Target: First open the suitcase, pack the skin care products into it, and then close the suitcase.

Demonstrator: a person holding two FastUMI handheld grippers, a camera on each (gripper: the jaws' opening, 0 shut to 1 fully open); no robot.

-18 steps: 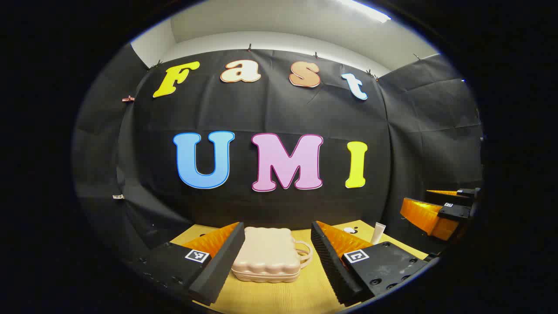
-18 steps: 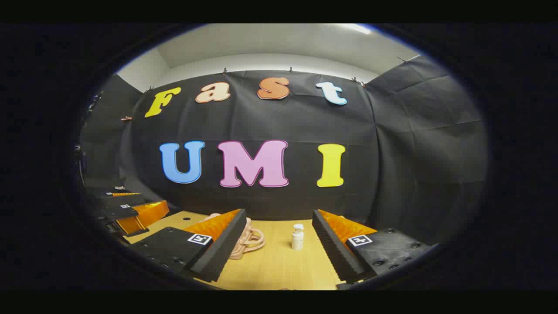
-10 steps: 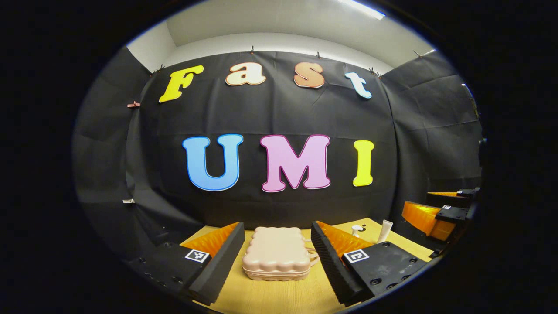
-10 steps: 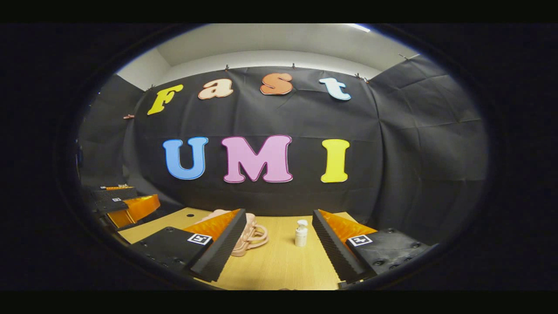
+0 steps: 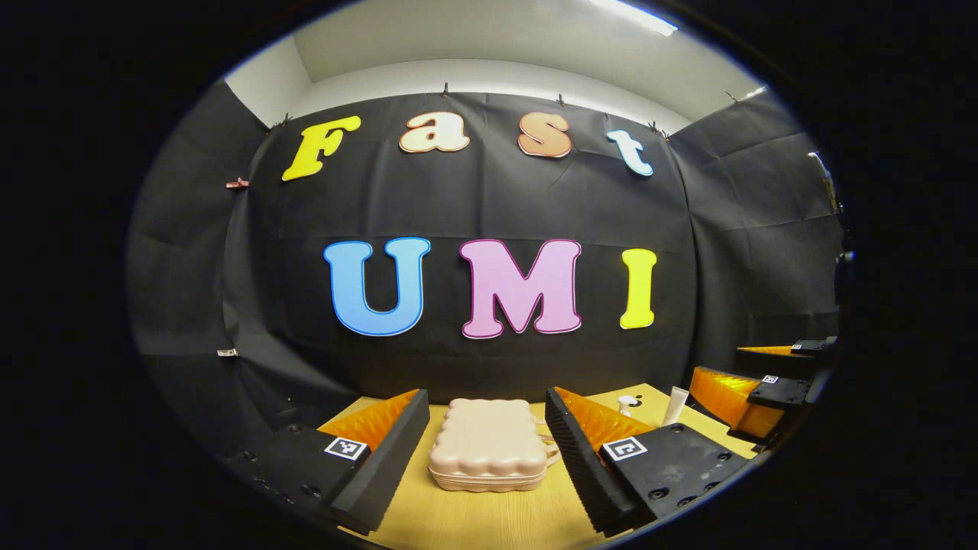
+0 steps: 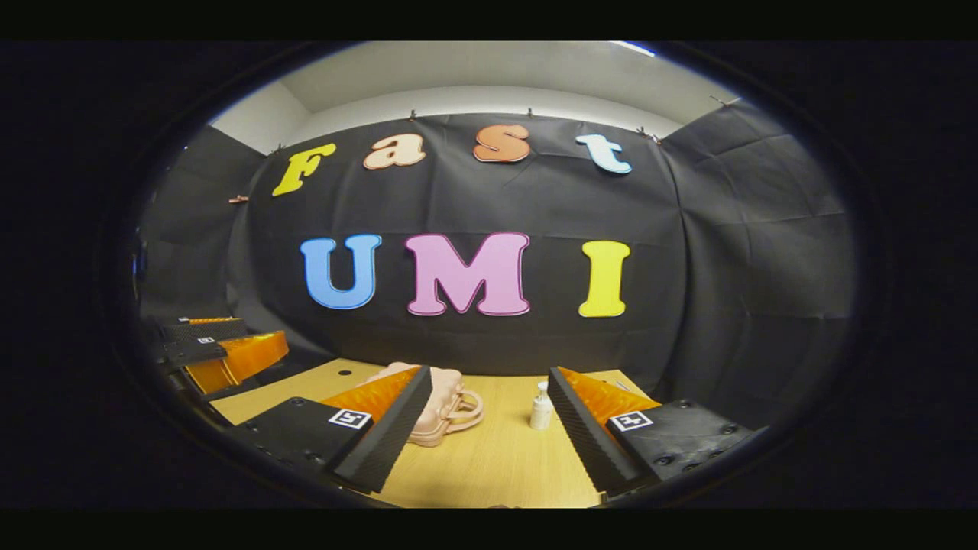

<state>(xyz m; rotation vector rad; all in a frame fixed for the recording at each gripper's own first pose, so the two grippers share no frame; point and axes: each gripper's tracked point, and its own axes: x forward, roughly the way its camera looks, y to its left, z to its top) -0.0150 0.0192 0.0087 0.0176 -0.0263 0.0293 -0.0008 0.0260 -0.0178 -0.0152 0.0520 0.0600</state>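
The left gripper (image 5: 485, 443) hovers low over the wooden table (image 5: 489, 519) with its two fingers spread wide and nothing between them; in the left gripper view the gap frames the one suitcase (image 5: 487, 455), which lies flat and closed on the tabletop, just ahead of the fingertips. The right gripper (image 6: 489, 428) is likewise spread wide and empty, and in the right gripper view the suitcase (image 6: 443, 412) sits partly hidden behind its left finger. The suitcase is small, pale pink and hard-shelled, with a scalloped, bumpy outline, a seam running around its side and a looped carry handle (image 6: 467, 406) on the end toward the right gripper. Two skin care products stand upright on the table, apart from the case: one small white pump bottle (image 6: 541, 409) near the right gripper's right finger, and one white tube (image 5: 675, 405) farther toward the table's right edge in the left gripper view.
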